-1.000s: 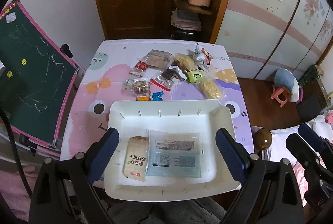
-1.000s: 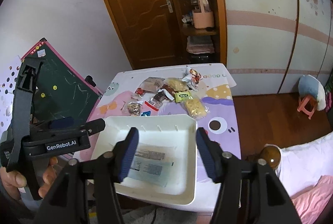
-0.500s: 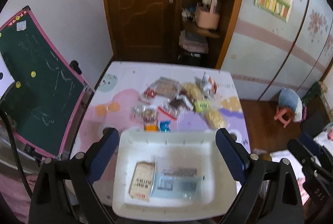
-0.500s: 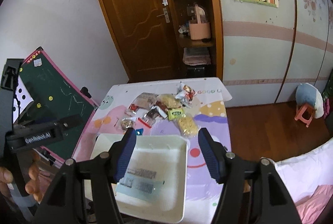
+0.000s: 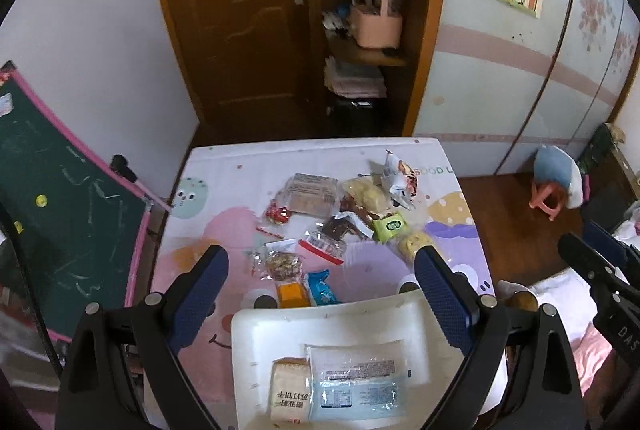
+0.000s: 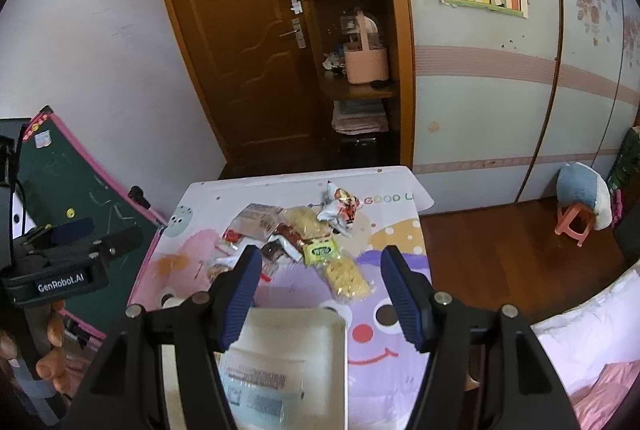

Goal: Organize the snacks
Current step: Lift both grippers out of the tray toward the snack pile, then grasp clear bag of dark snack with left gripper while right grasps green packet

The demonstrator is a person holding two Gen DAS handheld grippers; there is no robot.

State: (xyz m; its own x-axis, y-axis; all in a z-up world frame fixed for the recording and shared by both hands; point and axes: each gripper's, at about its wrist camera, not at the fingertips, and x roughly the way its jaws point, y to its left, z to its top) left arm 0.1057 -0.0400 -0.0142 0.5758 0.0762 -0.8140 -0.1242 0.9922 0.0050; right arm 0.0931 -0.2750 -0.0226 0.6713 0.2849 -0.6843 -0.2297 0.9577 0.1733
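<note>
Both grippers have been pulled back and slightly up since the earlier frames: the white tray now sits lower in both views and more of the snack pile is seen past its far rim. The left gripper is held above the tray's far edge, jaws spread wide, nothing between the blue pads. The right gripper is likewise held wide, nothing gripped, over the tray's far right corner. The tray is placed at the near edge of the cartoon-print table. Two items are laid flat in it, side by side and touching: a tan cracker pack on the left and a clear flat packet with a blue band on the right. Loose snacks are scattered on the table beyond the tray: an orange packet and a blue packet just beside the far rim, a green packet, a clear bag of yellow snacks, a white-and-red bag standing farthest back. Several pieces in the middle of the pile overlap and are blurred, so they are possibly more wrappers than can be counted. A hand on the left gripper's handle is seen in the right wrist view.
</note>
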